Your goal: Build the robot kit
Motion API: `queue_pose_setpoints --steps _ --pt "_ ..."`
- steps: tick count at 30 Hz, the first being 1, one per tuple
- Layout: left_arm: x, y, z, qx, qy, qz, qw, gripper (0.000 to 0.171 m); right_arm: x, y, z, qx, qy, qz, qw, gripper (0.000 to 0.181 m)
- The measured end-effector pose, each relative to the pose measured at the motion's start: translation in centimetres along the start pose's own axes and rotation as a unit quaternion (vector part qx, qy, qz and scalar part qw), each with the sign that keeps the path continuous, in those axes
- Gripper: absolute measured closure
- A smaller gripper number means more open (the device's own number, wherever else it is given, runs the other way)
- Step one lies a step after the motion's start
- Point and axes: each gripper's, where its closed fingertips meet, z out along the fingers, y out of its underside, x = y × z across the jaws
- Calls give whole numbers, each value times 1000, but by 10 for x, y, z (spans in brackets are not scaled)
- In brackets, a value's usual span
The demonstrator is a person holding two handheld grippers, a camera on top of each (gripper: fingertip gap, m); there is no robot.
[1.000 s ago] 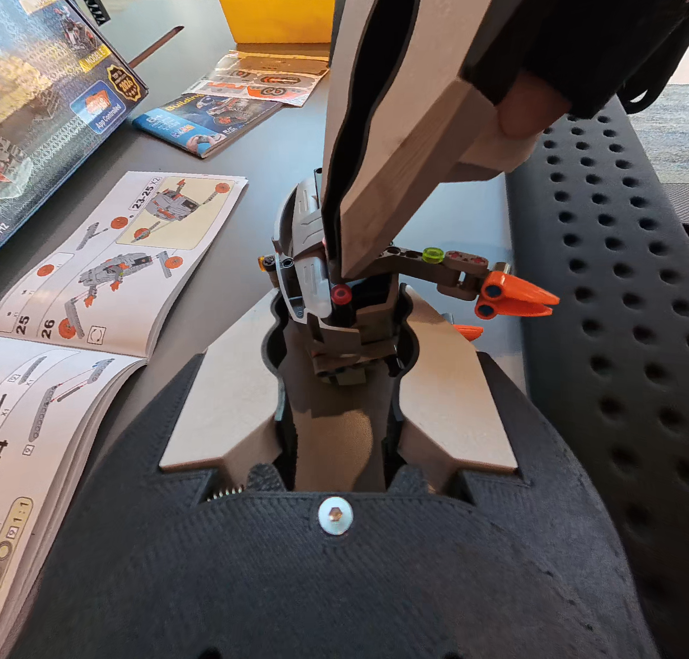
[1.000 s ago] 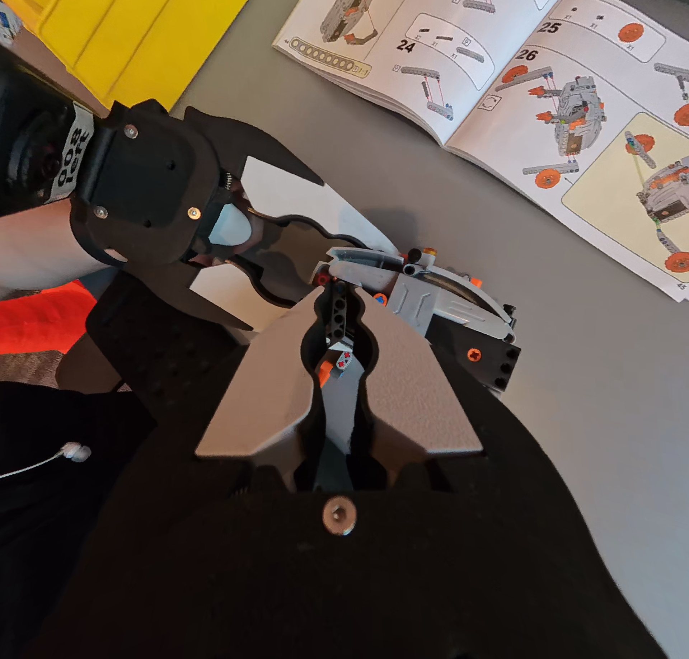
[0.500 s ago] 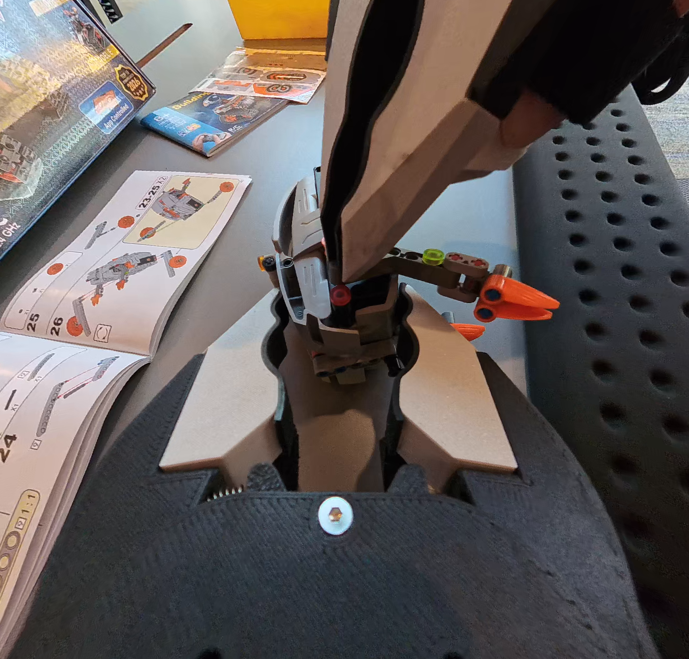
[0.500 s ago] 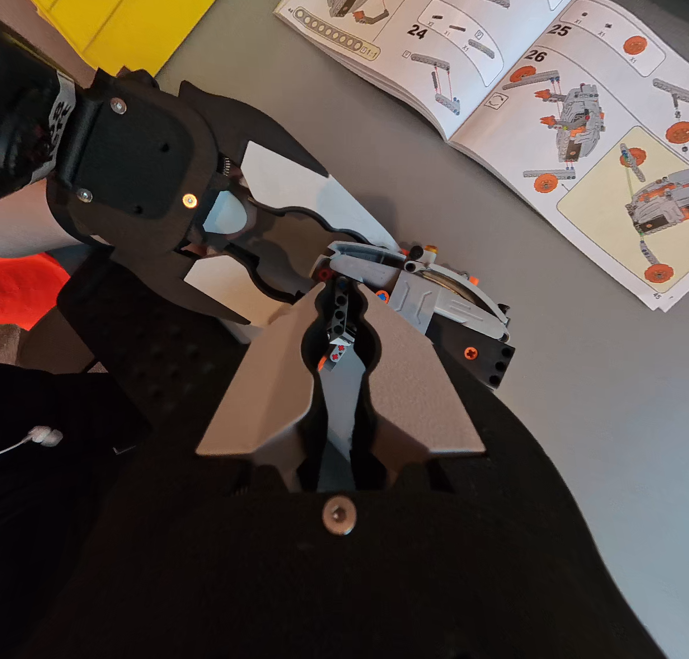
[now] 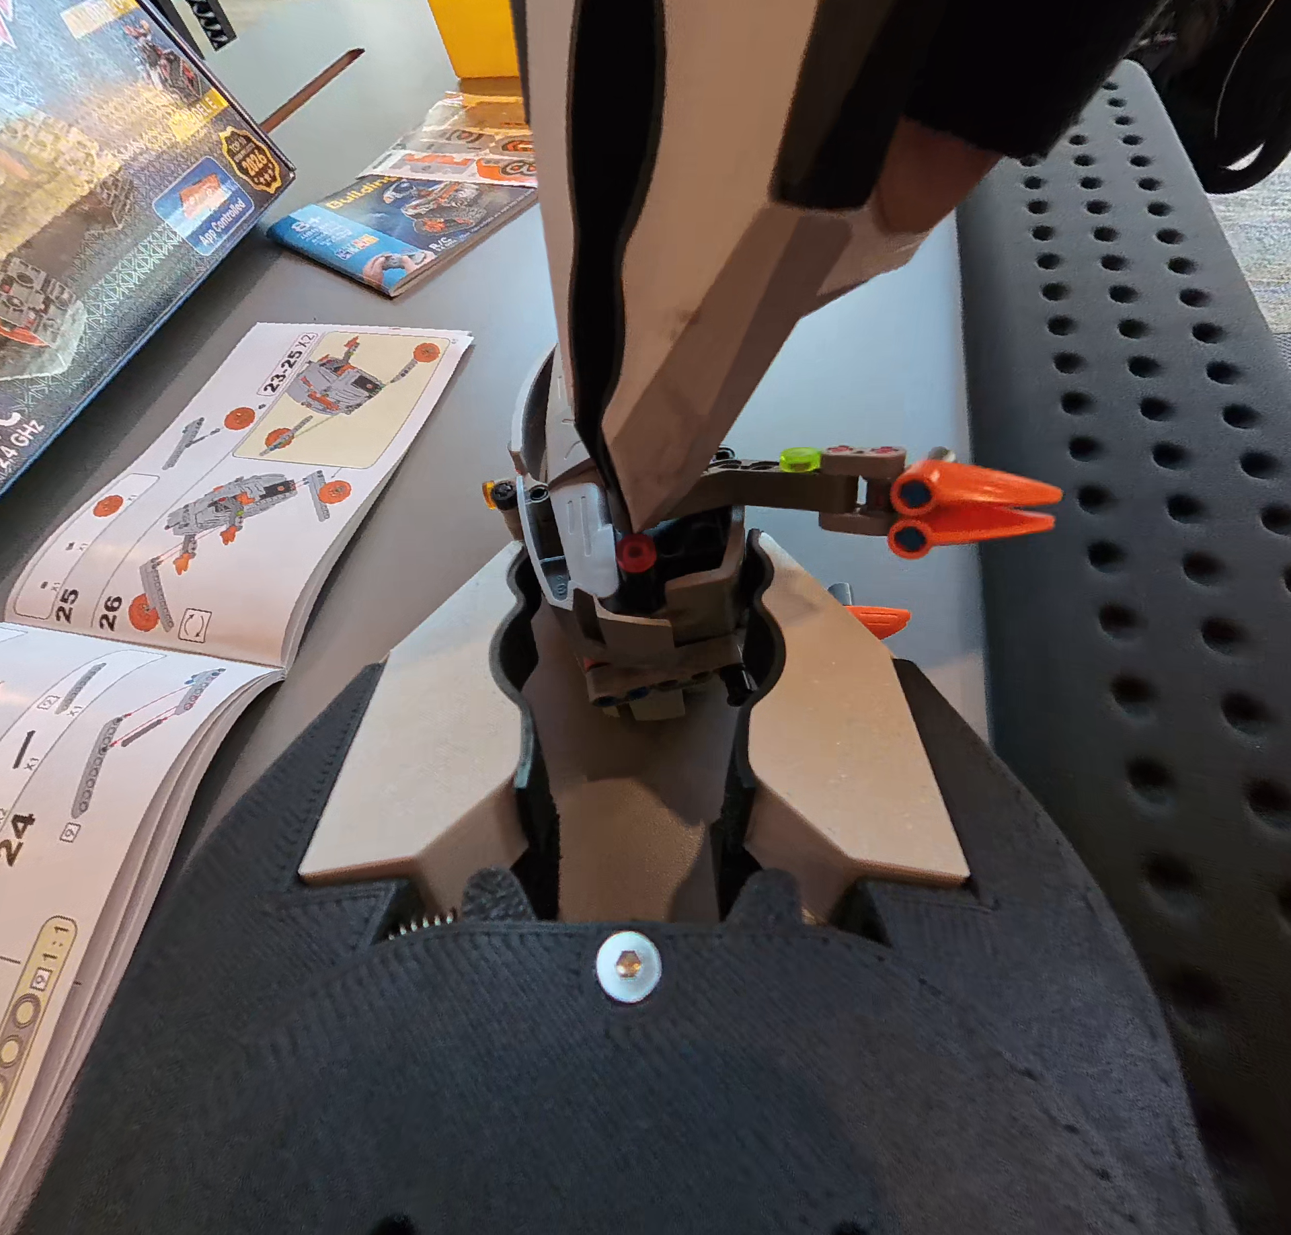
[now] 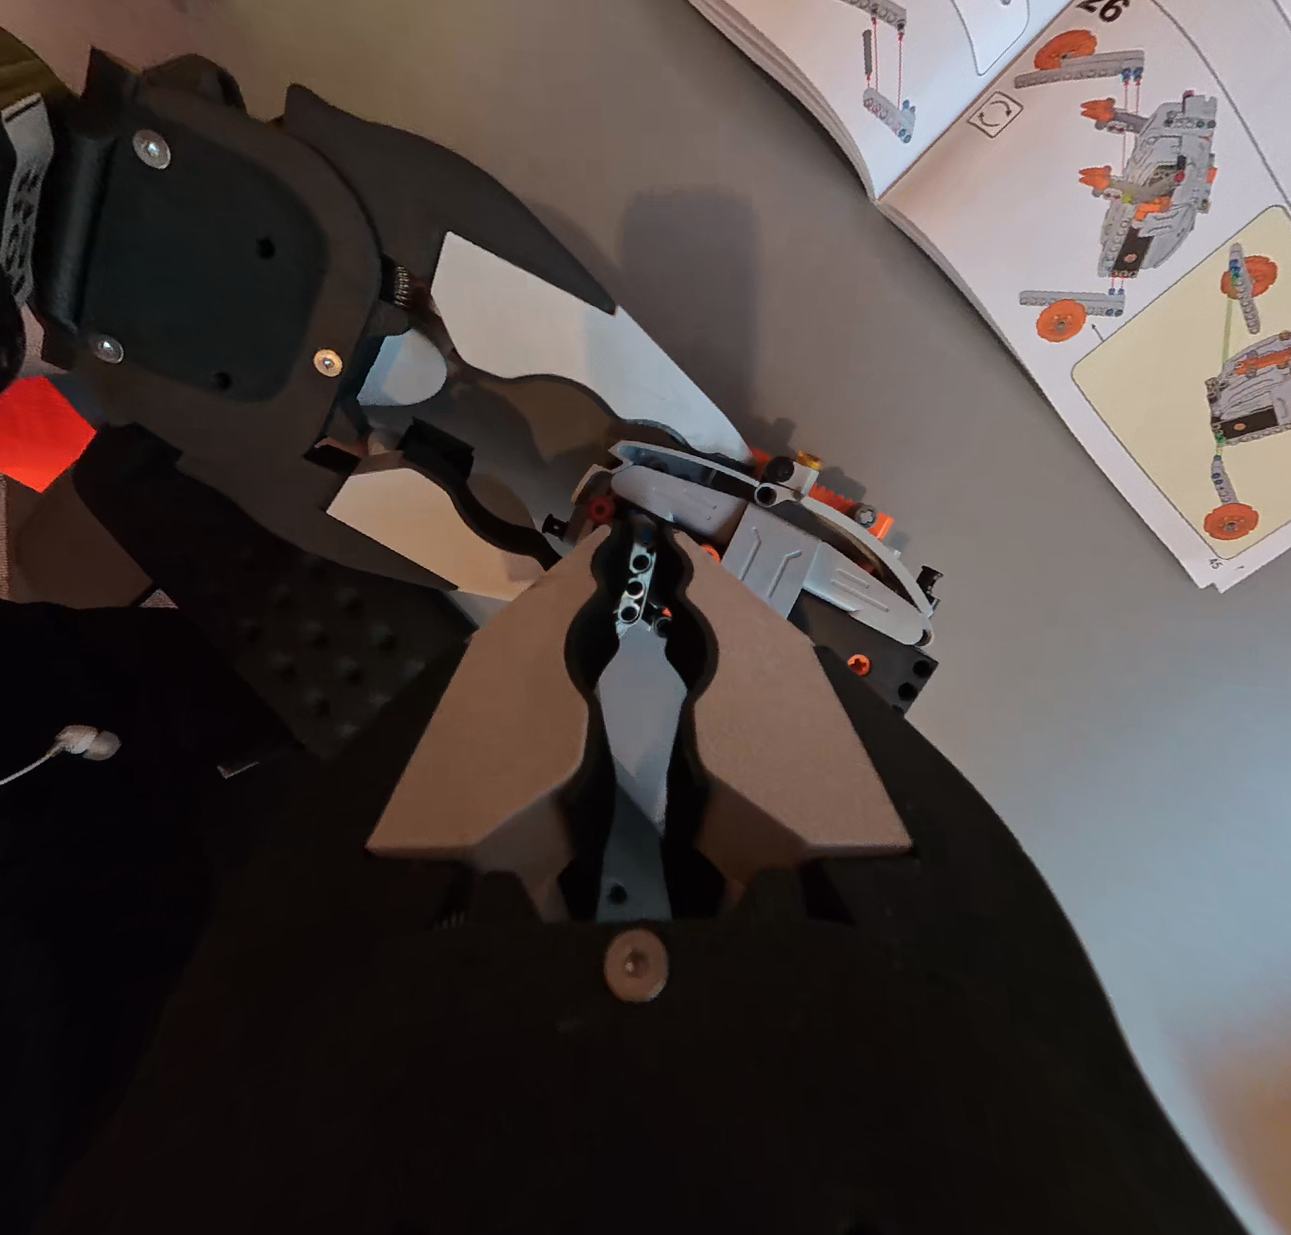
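Two grippers meet at one brick model (image 5: pixel 629 573), seen at frame centre above the grey tabletop (image 5: pixel 433 475). The left gripper (image 5: pixel 632 615) is clenched around its lower body. The right gripper (image 6: pixel 639 559), entering from the top of the left view, is closed on a black beam (image 6: pixel 636 580) at the model's top.

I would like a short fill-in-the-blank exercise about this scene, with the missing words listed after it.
1. The left gripper is closed around a toy model built from ____ bricks.
2. The claws on the model's side arm are ____ in colour.
3. The open instruction booklet lies on a ____ table.
4. The right gripper pinches a thin grey beam with a row of ____ in it.

Missing words: plastic; orange; grey; holes
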Motion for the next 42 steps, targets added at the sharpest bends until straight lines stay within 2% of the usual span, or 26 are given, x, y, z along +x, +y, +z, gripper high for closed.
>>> queue_pose_setpoints --steps 8,11,13,17,21,26,32,35,37,42 --pt "1 -1 1 3 5 -4 1000 114 -2 0 5 -27 30 -35 999 174" --pt "1 0 1 5 9 -8 1000 114 0 -1 5 -12 25 -23 999 173" --pt "1 -1 1 6 9 -6 1000 113 -1 -2 5 -2 23 -47 999 174" --pt "-1 0 -1 7 7 -11 1000 113 -1 1 0 -3 -9 -32 999 171" --pt "-6 2 -3 7 2 -17 1000 113 -2 -10 -10 50 -31 -38 998 178" --pt "-5 2 -3 7 1 -14 1000 113 -1 -7 -1 29 -19 -84 996 175" --pt "-6 2 -4 7 1 -13 1000 113 -5 -3 -1 7 -35 -73 997 181" --pt "-6 2 -4 7 2 -14 1000 113 -5 -6 -1 13 -24 -91 995 181" --pt "-5 2 -4 7 2 -12 1000 113 -2 -10 -1 25 -11 -103 994 175" --pt "-5 2 -4 7 2 -12 1000 113 -2 -6 0 12 -11 -113 993 176"
